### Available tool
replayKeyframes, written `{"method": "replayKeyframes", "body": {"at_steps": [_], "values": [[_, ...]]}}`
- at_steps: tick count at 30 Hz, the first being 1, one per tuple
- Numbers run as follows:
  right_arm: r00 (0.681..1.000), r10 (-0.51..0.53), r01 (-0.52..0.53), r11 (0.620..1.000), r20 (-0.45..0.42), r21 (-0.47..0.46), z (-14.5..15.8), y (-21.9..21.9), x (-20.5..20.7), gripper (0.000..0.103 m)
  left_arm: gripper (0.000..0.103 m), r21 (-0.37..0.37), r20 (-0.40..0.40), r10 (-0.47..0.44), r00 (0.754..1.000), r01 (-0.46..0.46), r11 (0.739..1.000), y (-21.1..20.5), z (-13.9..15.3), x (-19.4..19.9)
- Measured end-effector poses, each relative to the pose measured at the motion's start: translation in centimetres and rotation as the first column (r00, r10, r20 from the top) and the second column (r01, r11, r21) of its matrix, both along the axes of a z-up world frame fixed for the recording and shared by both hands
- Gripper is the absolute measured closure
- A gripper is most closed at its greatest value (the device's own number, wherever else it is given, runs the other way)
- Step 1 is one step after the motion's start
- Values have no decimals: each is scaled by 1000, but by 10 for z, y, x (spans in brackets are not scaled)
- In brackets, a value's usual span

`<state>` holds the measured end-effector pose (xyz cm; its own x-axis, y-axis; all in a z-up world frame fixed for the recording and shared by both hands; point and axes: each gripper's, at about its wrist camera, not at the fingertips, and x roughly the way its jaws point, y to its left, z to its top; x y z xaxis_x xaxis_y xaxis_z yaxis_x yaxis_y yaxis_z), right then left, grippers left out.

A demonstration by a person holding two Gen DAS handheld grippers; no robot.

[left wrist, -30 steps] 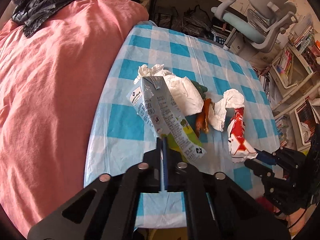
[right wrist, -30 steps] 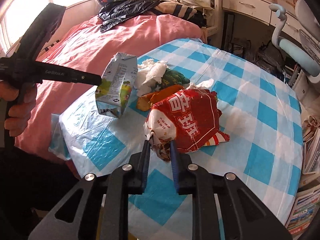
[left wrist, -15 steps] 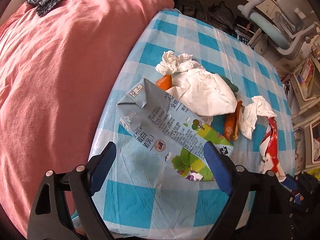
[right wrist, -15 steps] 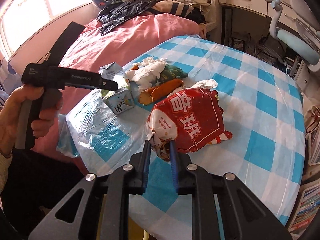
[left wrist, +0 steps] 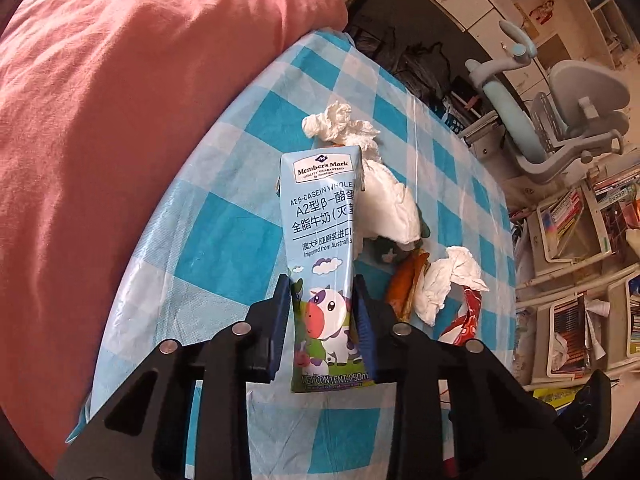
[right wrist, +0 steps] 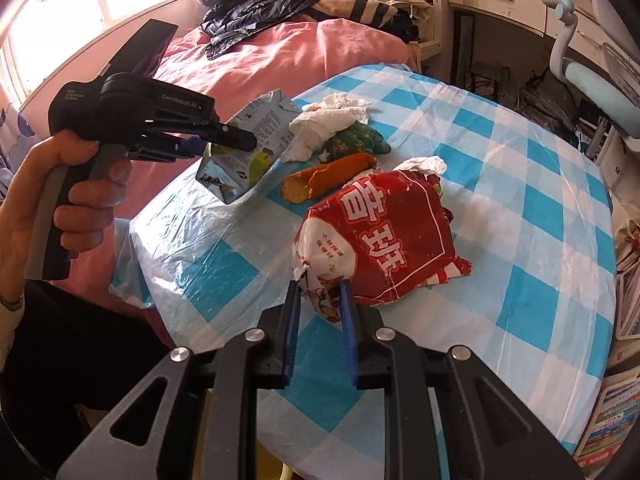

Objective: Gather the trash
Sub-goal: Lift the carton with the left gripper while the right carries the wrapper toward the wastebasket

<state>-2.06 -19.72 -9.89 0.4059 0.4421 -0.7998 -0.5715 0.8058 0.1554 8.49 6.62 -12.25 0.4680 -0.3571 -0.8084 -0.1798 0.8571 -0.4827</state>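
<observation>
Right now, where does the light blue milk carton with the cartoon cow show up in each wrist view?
Left wrist view: the light blue milk carton stands at centre, clamped between the left tool fingers.
Right wrist view: upper left, lifted off the table, held by the left tool.
Shared landmark: the crumpled white tissue just beyond the carton.

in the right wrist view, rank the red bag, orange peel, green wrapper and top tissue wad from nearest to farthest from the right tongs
1. red bag: its corner is pinched in the right tongs.
2. orange peel: beyond the bag, slightly left.
3. green wrapper: just behind the peel.
4. top tissue wad: farthest, touching the wrapper's far-left side.
</observation>
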Motion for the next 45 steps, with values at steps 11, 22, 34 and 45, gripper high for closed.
{"method": "replayKeyframes", "body": {"at_steps": [11,22,34,45], "values": [[1000,-6,6,1000,9,25,8,-2,-10,83,74,47,46,-35,998,33,998,-1,18,-21],[989,139,-145,981,51,126,33,21,-90,84,74,153,174,-120,977,94,984,-9,49,-103],[996,85,-90,985,34,145,14,15,-152,68,73,171,173,-129,976,99,980,-15,36,-172],[969,45,-19,994,242,-107,0,78,-110,32,73,124,204,34,978,-60,990,21,42,-179]]}}
